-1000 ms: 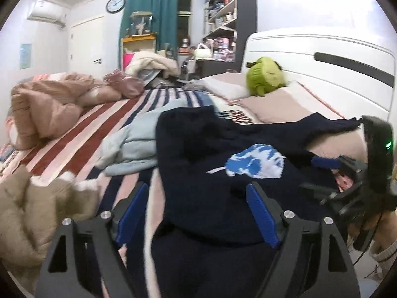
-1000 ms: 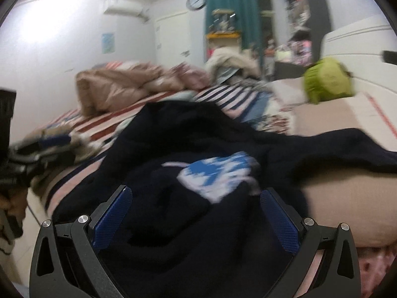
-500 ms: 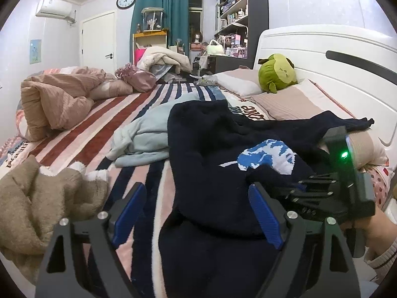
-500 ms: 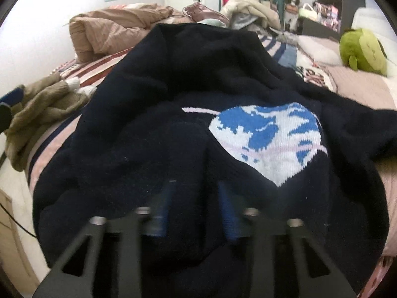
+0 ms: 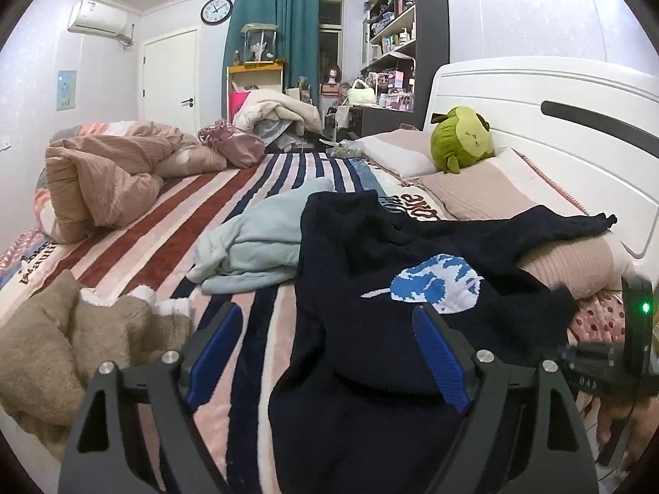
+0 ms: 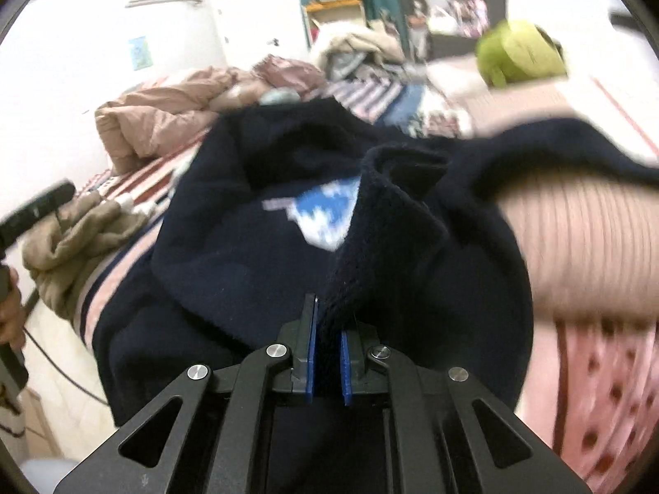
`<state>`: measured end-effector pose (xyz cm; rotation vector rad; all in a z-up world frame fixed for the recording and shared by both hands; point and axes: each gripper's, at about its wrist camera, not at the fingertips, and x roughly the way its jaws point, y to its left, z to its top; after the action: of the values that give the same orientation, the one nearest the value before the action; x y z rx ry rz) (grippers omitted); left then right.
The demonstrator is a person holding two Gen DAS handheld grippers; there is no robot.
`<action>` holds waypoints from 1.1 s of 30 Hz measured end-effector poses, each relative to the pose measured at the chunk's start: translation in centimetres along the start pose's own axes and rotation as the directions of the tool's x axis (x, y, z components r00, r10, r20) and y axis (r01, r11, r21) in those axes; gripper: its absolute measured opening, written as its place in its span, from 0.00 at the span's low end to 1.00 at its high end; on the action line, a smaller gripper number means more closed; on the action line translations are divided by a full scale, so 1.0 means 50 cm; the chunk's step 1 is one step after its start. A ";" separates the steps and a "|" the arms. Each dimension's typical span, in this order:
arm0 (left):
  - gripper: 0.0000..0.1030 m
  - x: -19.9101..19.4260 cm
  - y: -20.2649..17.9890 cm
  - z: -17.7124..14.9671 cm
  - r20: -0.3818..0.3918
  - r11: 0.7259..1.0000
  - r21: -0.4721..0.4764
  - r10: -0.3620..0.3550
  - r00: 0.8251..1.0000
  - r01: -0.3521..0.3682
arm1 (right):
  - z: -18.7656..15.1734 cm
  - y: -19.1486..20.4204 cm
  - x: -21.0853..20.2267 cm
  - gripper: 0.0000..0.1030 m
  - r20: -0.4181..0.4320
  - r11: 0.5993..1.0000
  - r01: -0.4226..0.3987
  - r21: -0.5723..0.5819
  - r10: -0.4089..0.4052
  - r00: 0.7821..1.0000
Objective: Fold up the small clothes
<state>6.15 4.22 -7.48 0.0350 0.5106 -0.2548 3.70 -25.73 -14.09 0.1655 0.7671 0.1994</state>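
Observation:
A navy sweater [image 5: 370, 288] with a blue and white patch [image 5: 436, 284] lies spread on the striped bed; one sleeve [image 5: 547, 226] reaches right over a pink pillow. My left gripper [image 5: 325, 354] is open and empty, held above the sweater's left edge near the bed's front. My right gripper [image 6: 327, 362] is shut on a pinched fold of the navy sweater [image 6: 370, 222] and lifts it a little; its body shows at the right edge of the left wrist view [image 5: 618, 354].
A light blue garment [image 5: 255, 247] lies crumpled left of the sweater. A tan fleece garment [image 5: 61, 341] is at the front left. A pink quilt [image 5: 103, 181], a green plush [image 5: 461, 140] and pillows [image 5: 486, 193] lie further back. The white headboard [image 5: 556, 123] is on the right.
My right gripper moved down onto the sweater, shut on a fold of it and pulled that fold up and back. My left gripper stayed open and drew back slightly.

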 end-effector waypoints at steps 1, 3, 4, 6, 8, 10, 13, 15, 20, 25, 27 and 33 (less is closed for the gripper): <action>0.80 -0.004 0.000 -0.001 -0.003 1.000 0.000 0.002 1.000 -0.002 | -0.017 -0.010 -0.004 0.04 -0.001 0.999 -0.019 0.035 0.019 1.000; 0.80 -0.009 0.000 -0.004 -0.009 1.000 0.000 0.000 1.000 0.000 | -0.044 -0.018 -0.016 0.04 0.011 0.996 -0.052 0.077 0.051 0.999; 0.80 -0.011 0.001 -0.004 -0.013 1.000 -0.001 0.000 1.000 0.000 | -0.054 -0.018 -0.020 0.05 0.011 0.994 -0.060 0.087 0.059 0.998; 0.80 -0.016 0.002 -0.002 -0.017 1.000 -0.005 0.000 1.000 0.000 | -0.066 -0.021 -0.031 0.08 0.010 0.994 -0.058 0.090 0.058 0.998; 0.80 -0.025 0.001 0.002 -0.012 1.000 -0.008 -0.010 1.000 0.010 | -0.069 -0.026 -0.046 0.10 0.020 0.995 -0.056 0.087 0.054 0.998; 0.81 -0.031 -0.002 0.006 -0.004 1.000 -0.007 -0.012 1.000 0.012 | -0.065 -0.038 -0.061 0.22 0.041 0.994 -0.054 0.099 0.050 0.998; 0.82 -0.035 -0.006 0.013 -0.004 1.000 0.001 -0.014 1.000 0.014 | -0.059 -0.059 -0.066 0.43 0.057 0.990 -0.062 0.130 0.055 0.997; 0.82 -0.038 -0.007 0.018 -0.007 1.000 0.002 -0.019 1.000 0.019 | -0.049 -0.070 -0.054 0.43 0.058 0.983 -0.091 0.161 0.083 0.995; 0.82 -0.057 0.004 0.038 0.004 1.000 0.000 -0.022 1.000 0.022 | -0.031 -0.100 -0.041 0.49 0.098 0.934 -0.247 0.257 0.230 0.968; 0.82 -0.084 0.011 0.055 0.028 0.999 -0.007 -0.034 0.999 0.035 | -0.008 -0.108 -0.015 0.59 0.054 0.944 -0.186 0.271 0.179 0.982; 0.82 -0.093 0.014 0.058 0.034 0.999 -0.011 -0.037 0.999 0.038 | -0.003 -0.115 -0.007 0.59 0.055 0.942 -0.177 0.284 0.169 0.984; 0.82 -0.107 0.018 0.052 0.026 0.999 -0.017 -0.031 0.999 0.032 | 0.016 -0.111 -0.034 0.08 0.092 0.951 -0.146 0.272 0.125 0.988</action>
<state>3.13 6.09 -2.61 0.0068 0.4883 -0.2811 3.71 -31.55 -13.63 0.4916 0.7081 0.2140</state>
